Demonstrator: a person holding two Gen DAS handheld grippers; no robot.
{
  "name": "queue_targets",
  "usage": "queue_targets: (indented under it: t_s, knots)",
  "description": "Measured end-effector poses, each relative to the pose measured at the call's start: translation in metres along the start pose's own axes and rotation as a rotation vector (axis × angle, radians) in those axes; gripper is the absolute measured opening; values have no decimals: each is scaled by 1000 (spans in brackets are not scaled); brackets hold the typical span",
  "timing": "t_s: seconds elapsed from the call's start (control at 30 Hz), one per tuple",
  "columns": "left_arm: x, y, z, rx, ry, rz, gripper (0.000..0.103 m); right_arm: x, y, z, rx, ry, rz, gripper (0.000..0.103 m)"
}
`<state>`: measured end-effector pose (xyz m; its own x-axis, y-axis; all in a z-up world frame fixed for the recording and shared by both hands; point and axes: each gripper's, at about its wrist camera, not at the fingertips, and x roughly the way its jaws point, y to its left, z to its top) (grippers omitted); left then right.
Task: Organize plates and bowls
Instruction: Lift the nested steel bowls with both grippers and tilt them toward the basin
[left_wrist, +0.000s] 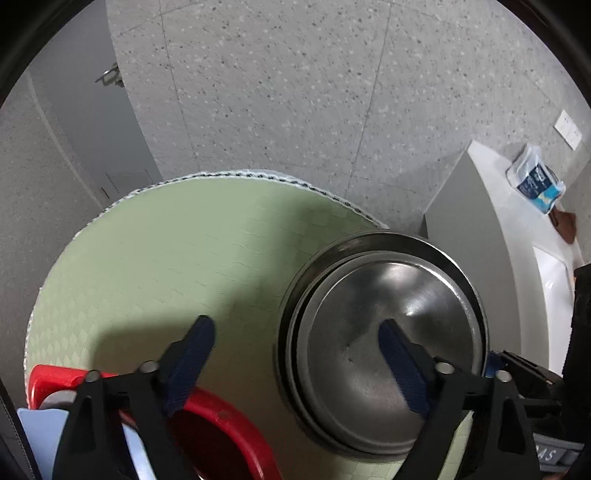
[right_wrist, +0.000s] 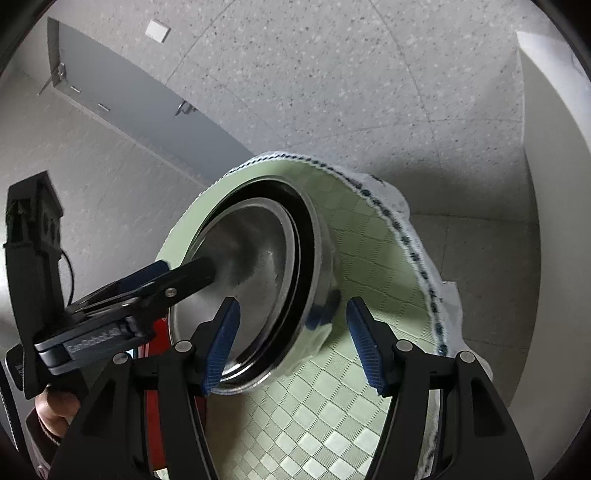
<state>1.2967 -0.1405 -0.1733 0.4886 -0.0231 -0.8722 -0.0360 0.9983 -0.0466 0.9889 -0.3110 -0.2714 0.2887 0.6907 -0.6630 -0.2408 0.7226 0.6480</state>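
Round table under pale green checked cloth (left_wrist: 155, 258), white edge trim with dark dots hanging over rim (right_wrist: 417, 254). Stack of steel bowls (left_wrist: 384, 332) sat directly on cloth, toward right side in left wrist view. Red dish (left_wrist: 218, 424) lay on cloth at near left edge, pale blue item (left_wrist: 40, 439) beside it, contact with cloth unclear. Speckled grey floor (left_wrist: 277, 92) below table.

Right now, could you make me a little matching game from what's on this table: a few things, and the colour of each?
Things:
1. cloth
2. bowl
3. basin
4. gripper pads

Colours:
a. red
b. blue
c. pale green
d. silver

Pairs: 1-c, 2-d, 3-a, 4-b
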Motion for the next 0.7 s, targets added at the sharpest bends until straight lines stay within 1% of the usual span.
queue_targets:
  t_s: [0.03,0.07,0.1,0.13,0.2,0.23,0.3,0.37,0.5,0.6,0.7]
  knots:
    - [4,-1,3,1,6,-9,76,2,0,0,0,6,8,61]
    - [6,-3,5,10,1,6,75,5,-2,1,-1,14,17,59]
    - [9,-5,6,18,3,7,67,7,-3,1,-2,21,22,58]
    - [12,-6,7,22,11,-9,57,8,-6,1,4,25,38,57]
    - [19,-9,10,27,24,-12,48,9,-9,1,11,29,52,54]
    - [22,-11,11,43,21,10,45,10,-11,2,17,30,58,53]
    - [22,-16,10,57,10,12,41,11,-13,4,21,30,58,49]
    - [21,-18,9,44,2,15,41,11,-13,3,21,29,55,48]
    - [12,-19,2,23,-27,10,33,11,-12,4,21,25,46,46]
    - [0,-17,-4,1,-56,-30,32,9,-13,4,22,15,23,44]
    - [-10,-21,-12,14,-80,-37,32,4,-14,5,26,1,9,42]
